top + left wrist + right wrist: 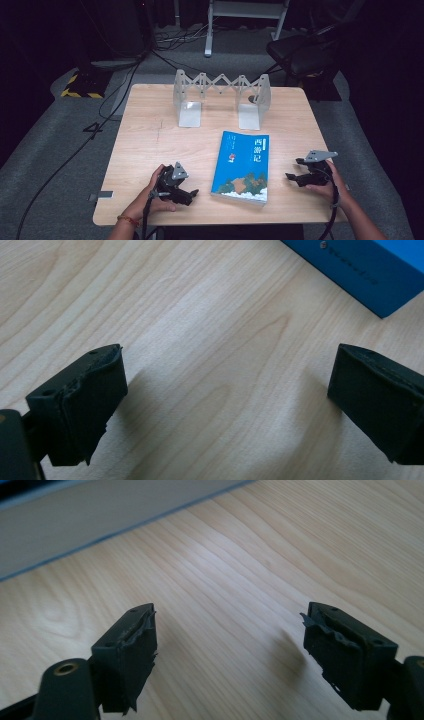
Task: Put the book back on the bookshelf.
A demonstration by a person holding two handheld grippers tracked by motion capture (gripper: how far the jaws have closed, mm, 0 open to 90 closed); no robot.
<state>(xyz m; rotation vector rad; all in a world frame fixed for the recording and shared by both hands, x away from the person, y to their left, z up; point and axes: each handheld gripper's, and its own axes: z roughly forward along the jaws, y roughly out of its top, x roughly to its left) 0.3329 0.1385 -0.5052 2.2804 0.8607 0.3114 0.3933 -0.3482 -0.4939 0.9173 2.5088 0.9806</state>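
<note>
A light wooden table (150, 145) is set on grey carpet (55, 165). Black cables (120, 85) are strewn behind it; a dark chair (300, 52) and white frame legs (208, 30) are seen in gloom.

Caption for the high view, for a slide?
Open left gripper and right gripper flank a blue paperback book lying on the light wooden table.

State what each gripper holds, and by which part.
Nothing. The left gripper and right gripper are both open over bare table, either side of the book.
</note>
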